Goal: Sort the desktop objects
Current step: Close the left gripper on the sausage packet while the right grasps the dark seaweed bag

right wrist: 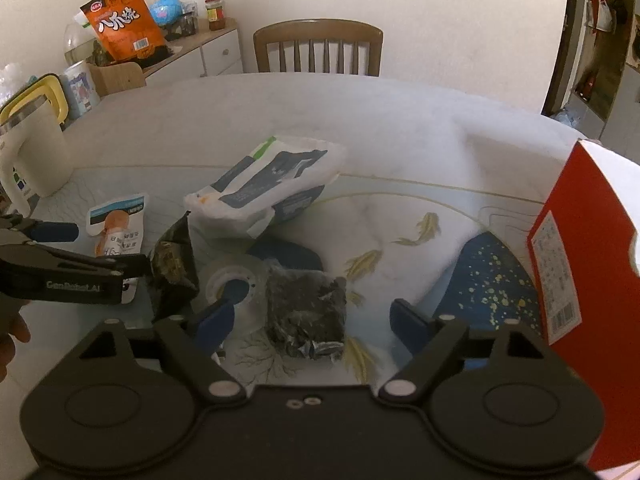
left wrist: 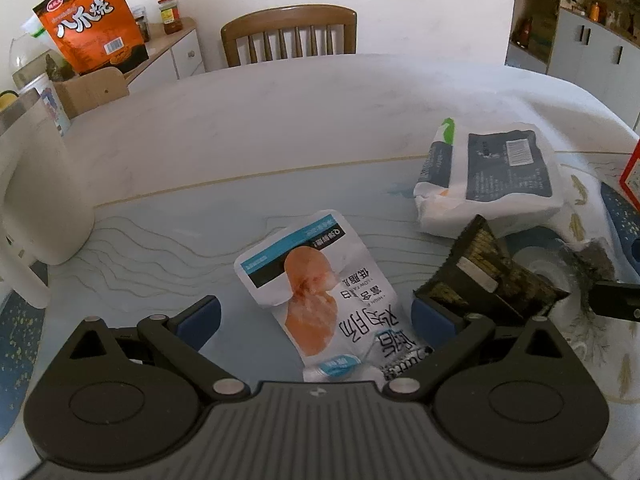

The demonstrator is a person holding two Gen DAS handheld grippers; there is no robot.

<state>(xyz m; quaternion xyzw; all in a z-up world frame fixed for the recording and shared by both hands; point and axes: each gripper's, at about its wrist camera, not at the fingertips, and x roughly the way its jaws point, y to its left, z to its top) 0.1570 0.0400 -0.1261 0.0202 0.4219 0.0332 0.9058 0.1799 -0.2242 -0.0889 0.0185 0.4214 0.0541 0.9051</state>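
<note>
A white chicken-breast snack packet (left wrist: 320, 288) lies flat on the table mat between the blue pads of my left gripper (left wrist: 318, 320), which is open and not pressing it. A dark green snack packet (left wrist: 480, 276) leans right beside its right finger. In the right wrist view my right gripper (right wrist: 312, 320) is open around a dark, clear-wrapped packet (right wrist: 308, 312), with gaps on both sides. A roll of clear tape (right wrist: 236, 284) lies just left of that packet, by the left pad. The left gripper (right wrist: 112, 246) shows at the left, over the white packet (right wrist: 116, 224).
A large white bag (right wrist: 268, 184) lies behind the small packets. A red box (right wrist: 580, 260) stands close on the right and a white kettle (left wrist: 36, 200) on the left. An orange snack bag (left wrist: 92, 20) and a wooden chair (left wrist: 288, 32) are beyond the table.
</note>
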